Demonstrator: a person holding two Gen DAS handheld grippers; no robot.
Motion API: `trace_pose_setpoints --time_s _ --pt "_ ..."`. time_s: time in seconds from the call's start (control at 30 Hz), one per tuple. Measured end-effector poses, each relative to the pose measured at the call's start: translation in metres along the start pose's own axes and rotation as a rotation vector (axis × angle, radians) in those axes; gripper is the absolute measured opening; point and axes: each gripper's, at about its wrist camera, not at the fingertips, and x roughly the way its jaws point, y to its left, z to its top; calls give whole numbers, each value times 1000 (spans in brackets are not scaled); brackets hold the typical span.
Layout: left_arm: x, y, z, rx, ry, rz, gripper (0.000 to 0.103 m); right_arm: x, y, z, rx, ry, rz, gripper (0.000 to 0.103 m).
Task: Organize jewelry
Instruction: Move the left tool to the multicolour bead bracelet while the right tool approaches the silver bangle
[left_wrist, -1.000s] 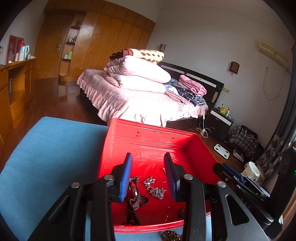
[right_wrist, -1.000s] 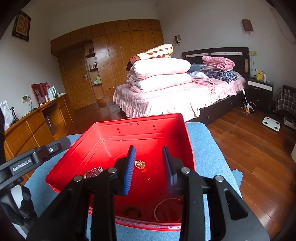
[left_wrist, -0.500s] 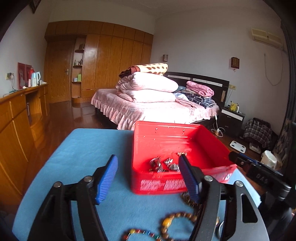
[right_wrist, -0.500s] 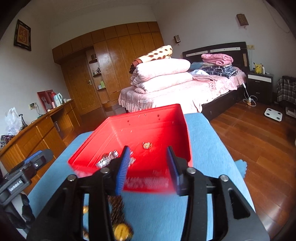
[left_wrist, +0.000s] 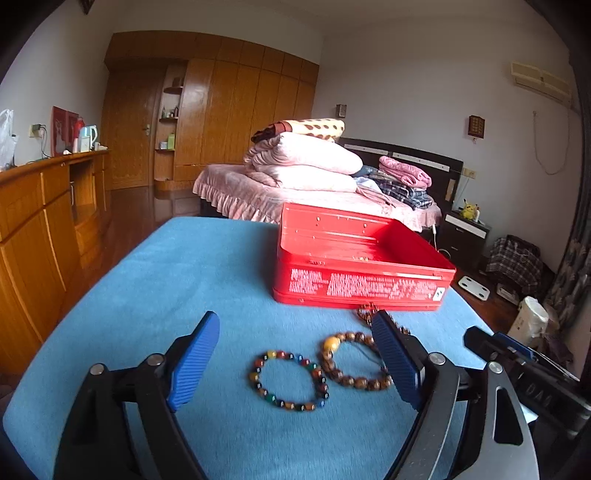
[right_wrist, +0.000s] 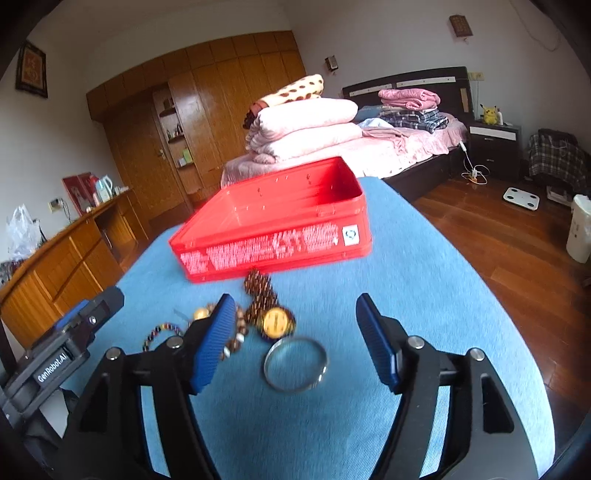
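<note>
A red open box (left_wrist: 364, 258) sits on the blue cloth (left_wrist: 166, 280); it also shows in the right wrist view (right_wrist: 273, 218). In front of it lie a multicoloured bead bracelet (left_wrist: 288, 380), a brown wooden bead bracelet (left_wrist: 351, 360), a dark beaded chain (right_wrist: 260, 291) with a gold watch face (right_wrist: 276, 322), and a silver bangle (right_wrist: 295, 363). My left gripper (left_wrist: 295, 347) is open, low over the two bracelets. My right gripper (right_wrist: 295, 332) is open over the bangle and the watch.
The blue cloth (right_wrist: 424, 295) covers a table whose right edge drops to a wooden floor (right_wrist: 517, 236). A bed with piled pink quilts (left_wrist: 306, 166) stands behind. A wooden sideboard (left_wrist: 40, 221) runs along the left. A white bin (right_wrist: 580, 232) stands at the right.
Both grippers have pulled back from inside the red box toward the near side of the table and opened wider. Loose jewelry on the cloth has come into view between the fingers.
</note>
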Motion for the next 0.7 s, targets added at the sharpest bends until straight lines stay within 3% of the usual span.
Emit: trace_pose_setpoints --time_s 0.33,0.47,0.7 --pt "7 3 -24 2 91 13 85 13 20 -21 -67 89 -63 68" --pt "6 3 -26 -7 93 17 85 21 25 -23 -88 119 -91 68" --pt "8 3 -28 -3 106 17 85 35 25 -26 -88 203 -113 55"
